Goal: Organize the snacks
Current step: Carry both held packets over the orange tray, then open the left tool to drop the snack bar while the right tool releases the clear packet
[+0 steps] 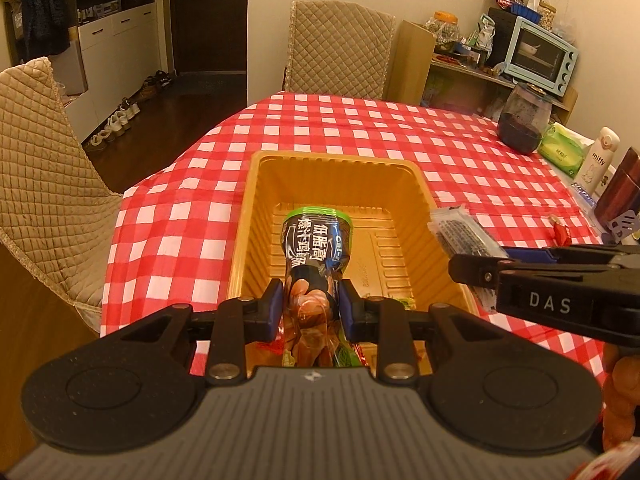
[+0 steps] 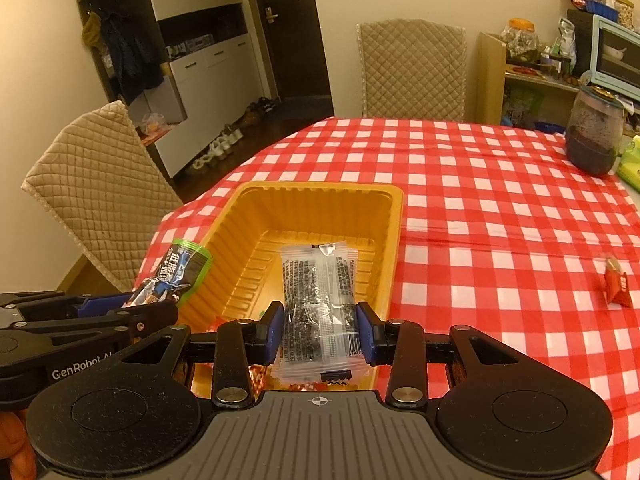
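A gold plastic tray [image 1: 256, 216] [image 2: 308, 192] sits on the red checked tablecloth. My left gripper [image 1: 311, 305] is shut on a dark snack packet with a green end [image 1: 316, 252], held over the tray's near left part; the same packet [image 2: 180, 272] shows at the left of the right wrist view. My right gripper [image 2: 320, 330] is shut on a clear packet of dark sesame snack [image 2: 318, 300], held above the tray's near edge. That clear packet [image 1: 460, 232] appears at the tray's right rim in the left wrist view. A small red packet [image 2: 618, 286] lies on the cloth at the right.
A dark glass jar [image 1: 522, 120] [image 2: 594, 132], a green tissue pack [image 1: 562, 148] and a white bottle [image 1: 600, 156] stand at the table's far right. Quilted chairs [image 1: 340, 48] [image 1: 44, 176] flank the table. Red wrappers [image 2: 256, 374] lie below the grippers near the tray.
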`<state>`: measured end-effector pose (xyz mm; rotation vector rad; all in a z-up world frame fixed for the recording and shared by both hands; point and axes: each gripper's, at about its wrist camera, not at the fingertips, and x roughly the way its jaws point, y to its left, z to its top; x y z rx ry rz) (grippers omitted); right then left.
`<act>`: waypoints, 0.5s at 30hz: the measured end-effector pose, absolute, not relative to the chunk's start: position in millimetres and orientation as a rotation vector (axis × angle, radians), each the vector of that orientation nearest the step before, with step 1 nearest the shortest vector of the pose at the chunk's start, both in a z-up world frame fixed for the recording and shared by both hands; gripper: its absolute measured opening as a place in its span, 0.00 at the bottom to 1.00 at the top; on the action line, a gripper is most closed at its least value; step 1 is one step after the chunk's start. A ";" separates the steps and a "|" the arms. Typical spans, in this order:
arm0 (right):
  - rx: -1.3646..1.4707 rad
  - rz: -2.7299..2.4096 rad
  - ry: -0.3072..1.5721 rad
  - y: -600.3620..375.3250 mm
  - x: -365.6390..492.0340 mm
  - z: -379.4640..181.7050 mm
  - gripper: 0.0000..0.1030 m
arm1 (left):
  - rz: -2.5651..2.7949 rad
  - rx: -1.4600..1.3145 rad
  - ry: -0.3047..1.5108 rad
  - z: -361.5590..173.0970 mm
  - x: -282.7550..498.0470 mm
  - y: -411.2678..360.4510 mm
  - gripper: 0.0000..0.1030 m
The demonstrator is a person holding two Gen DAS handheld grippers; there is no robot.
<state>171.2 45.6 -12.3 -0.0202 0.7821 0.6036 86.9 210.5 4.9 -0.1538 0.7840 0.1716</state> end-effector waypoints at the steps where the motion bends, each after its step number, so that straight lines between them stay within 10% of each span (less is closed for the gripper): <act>1: -0.021 0.602 0.784 48.0 175.0 -13.7 0.38 | 0.170 -0.153 0.787 3.5 89.6 211.5 0.25; 15: -0.018 0.585 0.806 61.1 207.4 -31.5 0.38 | 0.157 -0.143 0.821 -16.8 125.5 225.3 0.25</act>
